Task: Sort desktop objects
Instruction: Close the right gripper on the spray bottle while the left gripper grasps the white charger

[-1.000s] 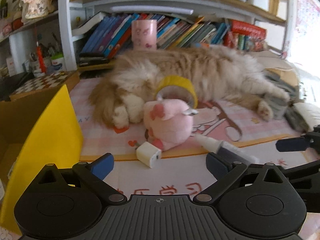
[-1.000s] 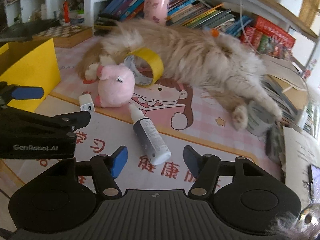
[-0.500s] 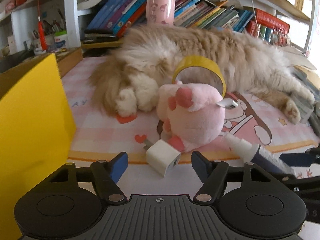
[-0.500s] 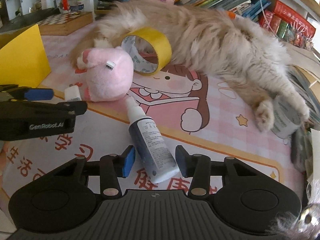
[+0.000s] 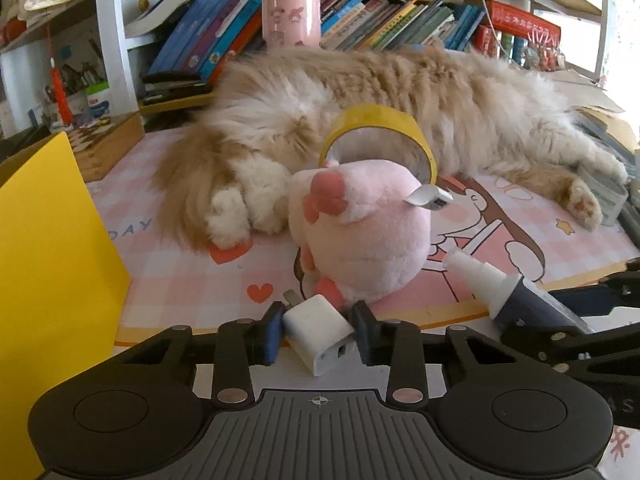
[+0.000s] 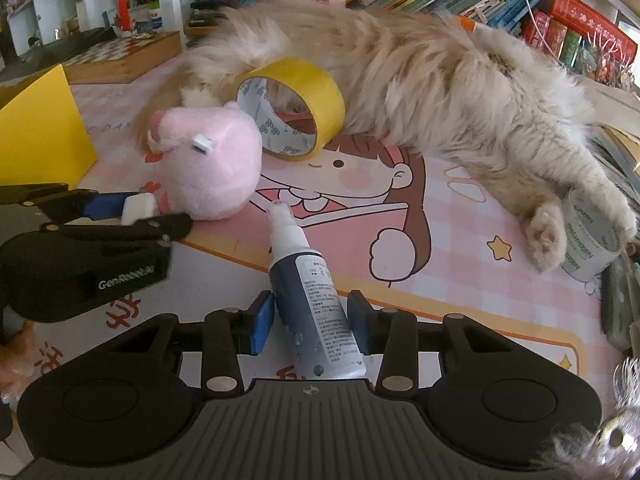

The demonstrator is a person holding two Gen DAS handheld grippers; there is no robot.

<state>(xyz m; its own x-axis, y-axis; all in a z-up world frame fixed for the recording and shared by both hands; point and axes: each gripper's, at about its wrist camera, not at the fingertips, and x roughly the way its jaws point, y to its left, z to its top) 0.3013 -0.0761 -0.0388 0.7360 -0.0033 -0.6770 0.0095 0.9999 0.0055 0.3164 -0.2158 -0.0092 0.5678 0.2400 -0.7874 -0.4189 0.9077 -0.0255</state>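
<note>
My left gripper (image 5: 318, 330) is shut on a white charger plug (image 5: 320, 332) lying on the desk mat; both pads touch its sides. The plug also shows in the right wrist view (image 6: 138, 208). A pink plush toy (image 5: 360, 236) lies just behind it, with a yellow tape roll (image 5: 380, 128) leaning against a lying cat (image 5: 400, 104). My right gripper (image 6: 310, 322) straddles a dark blue spray bottle (image 6: 316, 312) with a white cap. Its jaws stand close on both sides of the bottle, with a small gap visible on the right.
A yellow box wall (image 5: 48, 248) stands at the left. A wooden chessboard box (image 5: 108, 144) and a bookshelf (image 5: 360, 12) with a pink cup (image 5: 291, 20) are behind the cat. A white tub (image 6: 588, 236) lies by the cat's paw at the right.
Both grippers moved forward and narrowed. The left jaws closed onto the charger plug. The right jaws came around the spray bottle.
</note>
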